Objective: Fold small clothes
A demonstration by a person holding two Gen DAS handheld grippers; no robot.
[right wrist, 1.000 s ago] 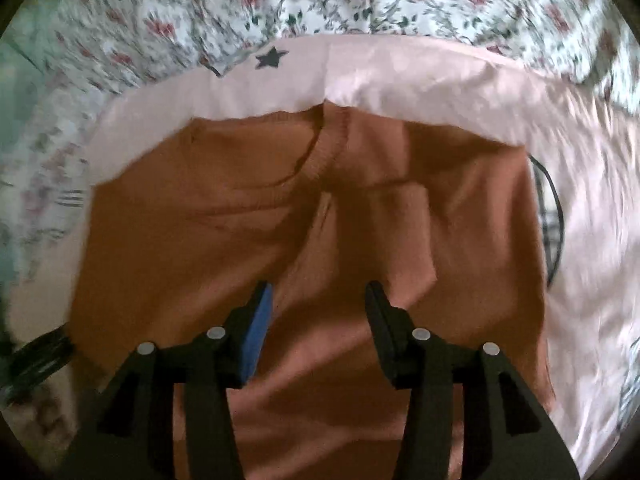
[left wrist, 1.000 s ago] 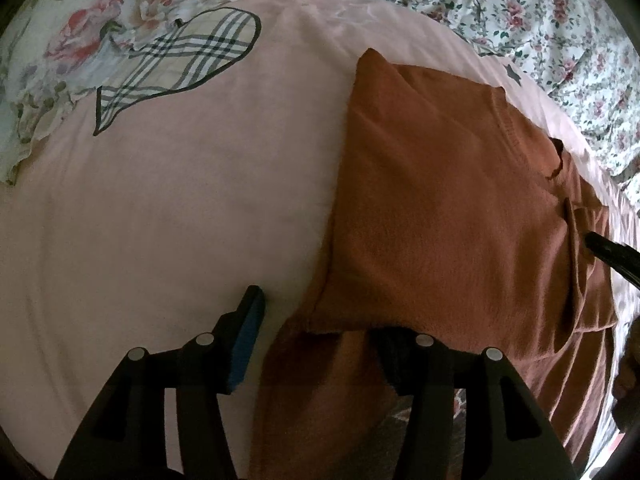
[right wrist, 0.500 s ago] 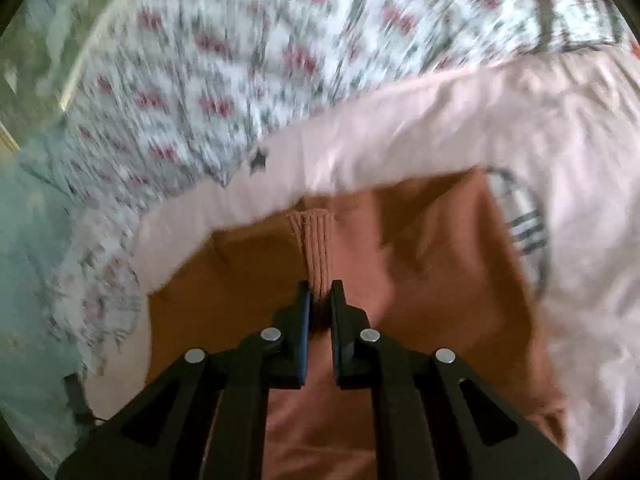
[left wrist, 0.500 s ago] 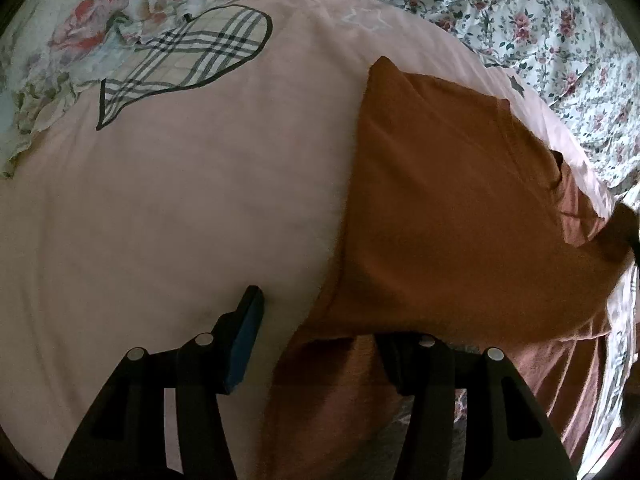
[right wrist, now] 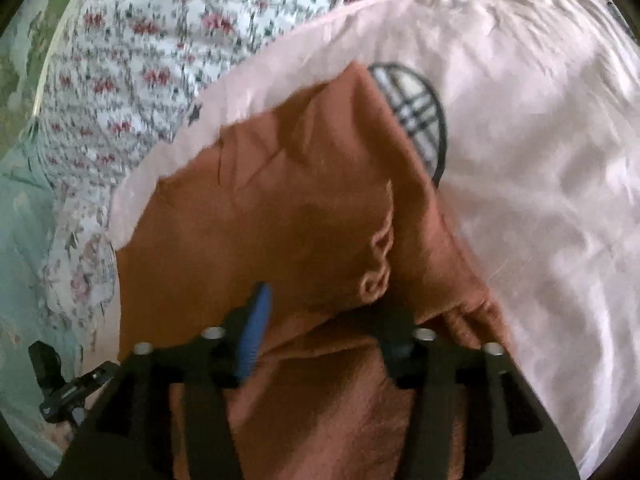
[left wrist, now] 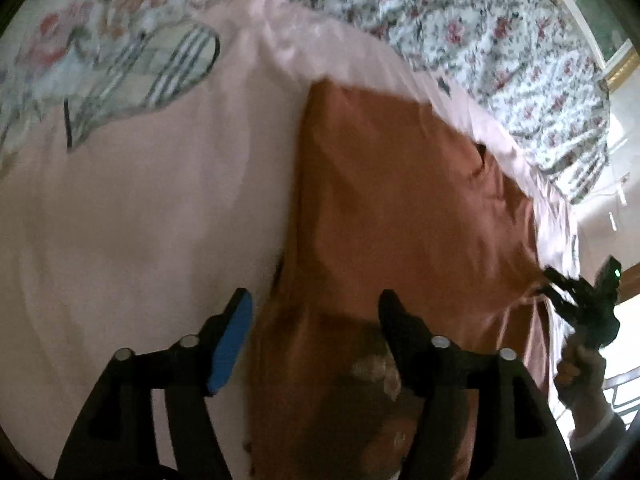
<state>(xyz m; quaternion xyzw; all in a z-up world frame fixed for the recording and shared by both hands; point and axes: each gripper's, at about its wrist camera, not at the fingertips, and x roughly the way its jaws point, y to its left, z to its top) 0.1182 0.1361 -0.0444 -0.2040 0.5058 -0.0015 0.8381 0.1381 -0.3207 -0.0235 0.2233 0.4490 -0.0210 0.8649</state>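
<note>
A rust-orange shirt (left wrist: pixel 400 208) lies partly folded on the pink sheet (left wrist: pixel 140 220), floral bedding (left wrist: pixel 500 40) beyond. The left gripper (left wrist: pixel 312 312) is spreading over its near edge, pinching nothing; the right gripper (right wrist: pixel 324 300) is widening above the collar fold, gripping nothing.

Pink sheet (left wrist: pixel 140 220) — floral bedspread (left wrist: pixel 500 40)

My rust shirt (left wrist: pixel 400 208) is soft matt knit, its collar (right wrist: pixel 380 252) ribbed. Under it the pink sheet (left wrist: pixel 140 232) looks smooth, faintly shiny cloth. My gripper fingers (left wrist: pixel 404 328) are matt black plastic.
</note>
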